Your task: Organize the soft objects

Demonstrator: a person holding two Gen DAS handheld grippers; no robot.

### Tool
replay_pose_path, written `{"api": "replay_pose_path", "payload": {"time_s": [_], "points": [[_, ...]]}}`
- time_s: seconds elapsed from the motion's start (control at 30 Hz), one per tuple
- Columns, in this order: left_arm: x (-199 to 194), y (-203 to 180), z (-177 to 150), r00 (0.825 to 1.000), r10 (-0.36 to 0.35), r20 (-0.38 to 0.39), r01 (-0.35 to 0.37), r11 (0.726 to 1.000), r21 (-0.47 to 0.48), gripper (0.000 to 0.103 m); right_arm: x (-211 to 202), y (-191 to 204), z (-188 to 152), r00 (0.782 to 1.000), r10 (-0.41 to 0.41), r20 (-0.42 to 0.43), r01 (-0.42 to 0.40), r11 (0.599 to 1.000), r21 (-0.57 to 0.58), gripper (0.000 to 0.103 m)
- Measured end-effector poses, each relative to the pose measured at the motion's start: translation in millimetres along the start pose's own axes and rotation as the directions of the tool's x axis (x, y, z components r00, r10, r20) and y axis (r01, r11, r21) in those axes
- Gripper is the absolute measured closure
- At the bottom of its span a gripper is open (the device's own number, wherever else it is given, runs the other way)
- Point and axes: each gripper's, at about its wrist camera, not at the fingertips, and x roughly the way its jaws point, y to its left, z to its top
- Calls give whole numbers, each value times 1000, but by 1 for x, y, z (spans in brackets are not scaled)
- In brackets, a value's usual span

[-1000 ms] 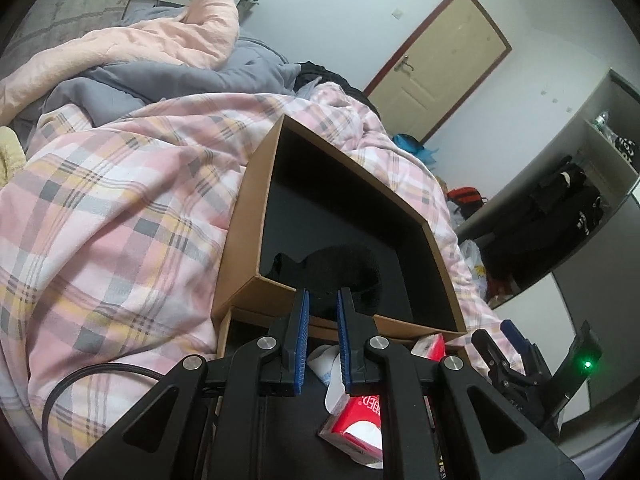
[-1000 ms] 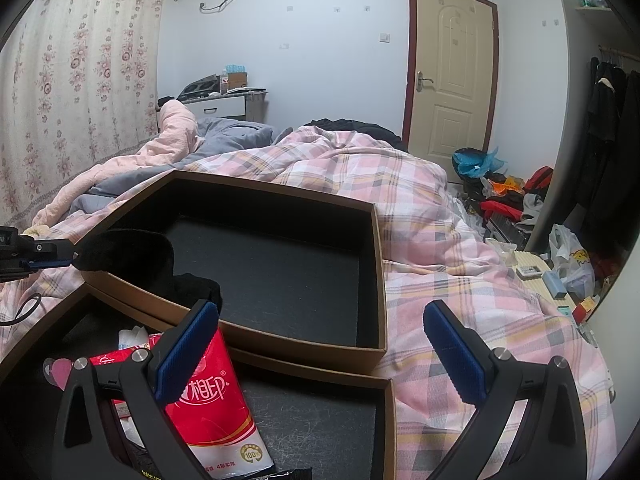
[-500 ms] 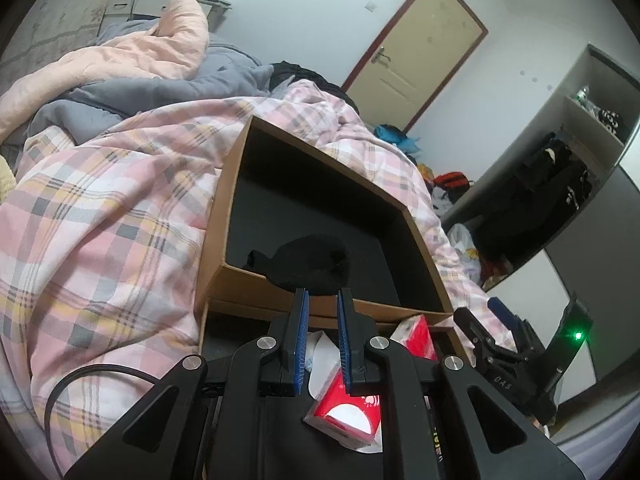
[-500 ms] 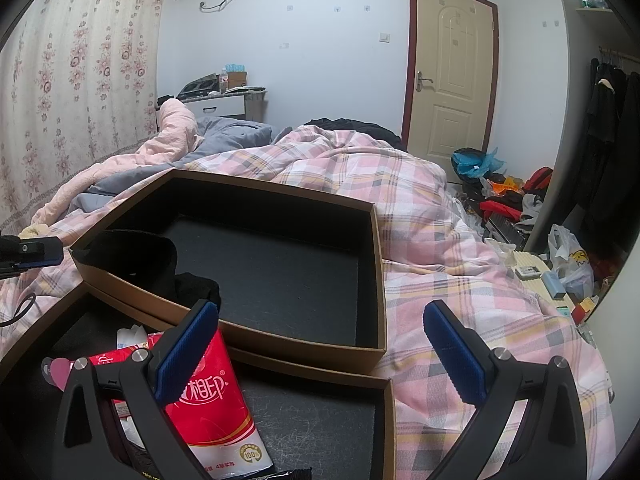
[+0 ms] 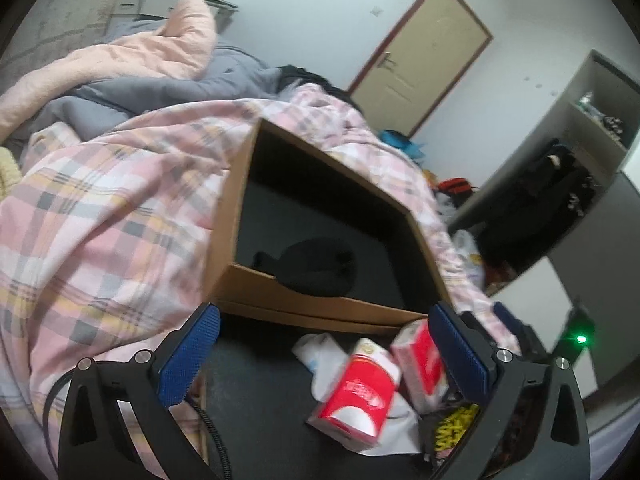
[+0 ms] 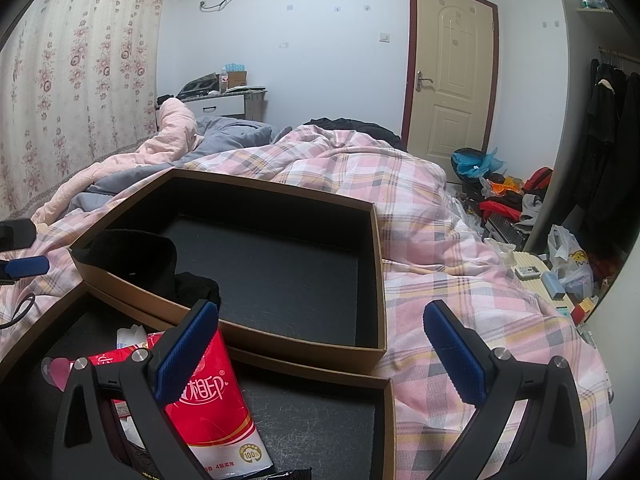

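Note:
A black soft item (image 5: 316, 268) lies in the near left corner of the far cardboard box (image 5: 228, 216), draped on its front wall (image 6: 140, 256). My left gripper (image 5: 322, 312) hovers over the near box (image 5: 256, 380). Its jaws are opening and stand wide, with nothing pressed between the pads. Below it lie a red tissue pack (image 5: 360, 392), a second red pack (image 5: 420, 360) and a white cloth (image 5: 320, 352). My right gripper (image 6: 320, 308) is open and empty above the near box (image 6: 320, 420), beside the red tissue pack (image 6: 212, 400).
Both boxes rest on a bed with a pink plaid quilt (image 6: 440, 240). A pink and a grey blanket (image 5: 160, 64) are heaped at the head. Clutter covers the floor (image 6: 512, 200) by the door, and dark clothes hang at the right. The left gripper's blue pad (image 6: 28, 266) shows at the left edge.
My left gripper's jaws have gone from shut to wide open. Its tip has drawn back a little from the black item. The right gripper has not moved.

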Motion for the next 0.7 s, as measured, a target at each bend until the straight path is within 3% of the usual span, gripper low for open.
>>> {"api": "replay_pose_path", "payload": {"time_s": [0.43, 0.7], "points": [[14, 0, -5, 995, 99, -15, -99, 994, 39, 0, 2, -1, 0, 1000, -2, -4, 2, 1000, -1, 1], [18, 5, -5, 994, 106, -28, -106, 994, 16, 0, 2, 3, 0, 1000, -13, -6, 13, 1000, -12, 1]]}}
